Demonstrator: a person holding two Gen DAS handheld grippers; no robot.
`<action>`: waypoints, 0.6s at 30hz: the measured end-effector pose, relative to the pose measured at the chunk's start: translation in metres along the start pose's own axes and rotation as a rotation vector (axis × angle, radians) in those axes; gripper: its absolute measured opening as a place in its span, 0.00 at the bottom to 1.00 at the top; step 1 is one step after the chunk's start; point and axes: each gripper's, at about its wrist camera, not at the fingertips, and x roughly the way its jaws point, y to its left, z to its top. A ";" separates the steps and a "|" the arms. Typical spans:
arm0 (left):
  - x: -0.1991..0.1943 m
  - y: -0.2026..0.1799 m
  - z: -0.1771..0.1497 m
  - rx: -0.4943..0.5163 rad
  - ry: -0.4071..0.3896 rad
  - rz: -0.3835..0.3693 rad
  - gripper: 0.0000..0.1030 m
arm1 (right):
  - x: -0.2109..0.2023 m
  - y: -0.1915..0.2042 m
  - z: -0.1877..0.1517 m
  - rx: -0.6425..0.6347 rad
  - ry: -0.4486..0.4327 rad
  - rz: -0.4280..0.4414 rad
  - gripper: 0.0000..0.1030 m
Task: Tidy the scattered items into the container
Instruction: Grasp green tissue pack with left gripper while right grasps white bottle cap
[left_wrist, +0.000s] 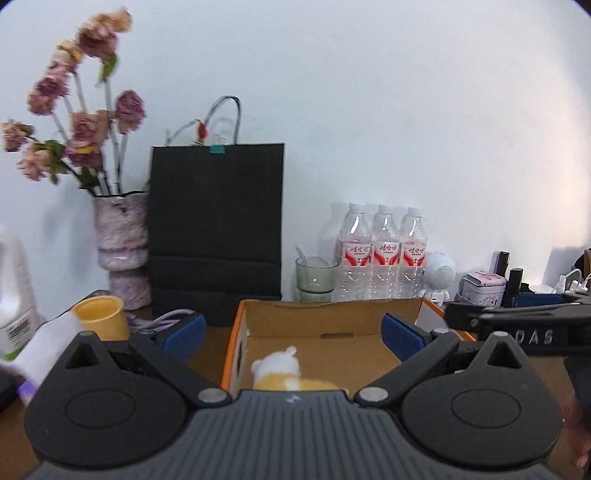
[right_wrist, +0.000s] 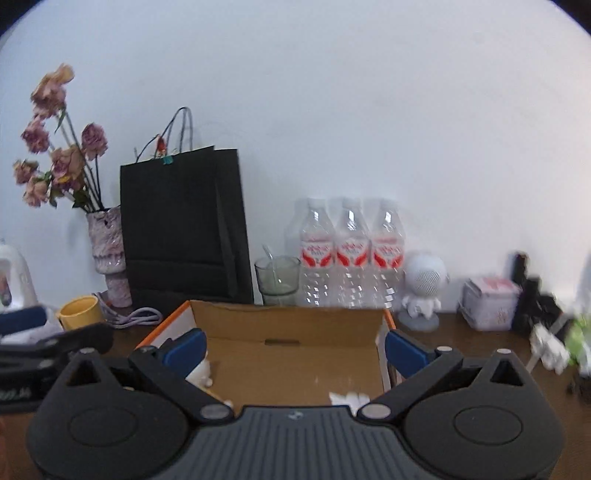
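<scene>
Both grippers are hovering over the open cardboard box (left_wrist: 325, 321), which is sitting on the brown table (right_wrist: 461, 332) in front of a black paper bag (left_wrist: 216, 221) and a row of water bottles (left_wrist: 382, 251). The left gripper (left_wrist: 293, 332) is standing with its jaws spread wide and nothing between the blue pads; the right gripper (right_wrist: 295, 349) is likewise wide open and empty. A white-and-yellow plush toy (left_wrist: 284, 371) is already lying on the box floor, near its left wall, and something white and crumpled (right_wrist: 349, 398) is lying in the box's near right part, too blurred to identify. Judging by this, a drop into the container is just finishing and the hands are free for the next pick. Items are remaining outside: a yellow cup (left_wrist: 101, 317) and a pale coiled cable (right_wrist: 135, 317) are resting on the table left of the box, and a white and green clutter (right_wrist: 561, 343) is lying to its right. The next move is probably calling for each gripper to swing outward toward its own side, line the open jaws around one loose item and close gently, keeping clear of the glass (right_wrist: 277, 277) and bottles behind.
</scene>
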 end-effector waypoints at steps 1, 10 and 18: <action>-0.014 0.000 -0.005 -0.003 -0.009 0.008 1.00 | -0.012 -0.002 -0.004 0.007 0.006 -0.017 1.00; -0.126 -0.009 -0.065 -0.014 -0.001 -0.025 1.00 | -0.141 0.011 -0.085 0.041 -0.055 -0.021 1.00; -0.203 -0.004 -0.128 -0.022 0.039 0.003 1.00 | -0.213 0.005 -0.156 0.008 -0.055 -0.005 1.00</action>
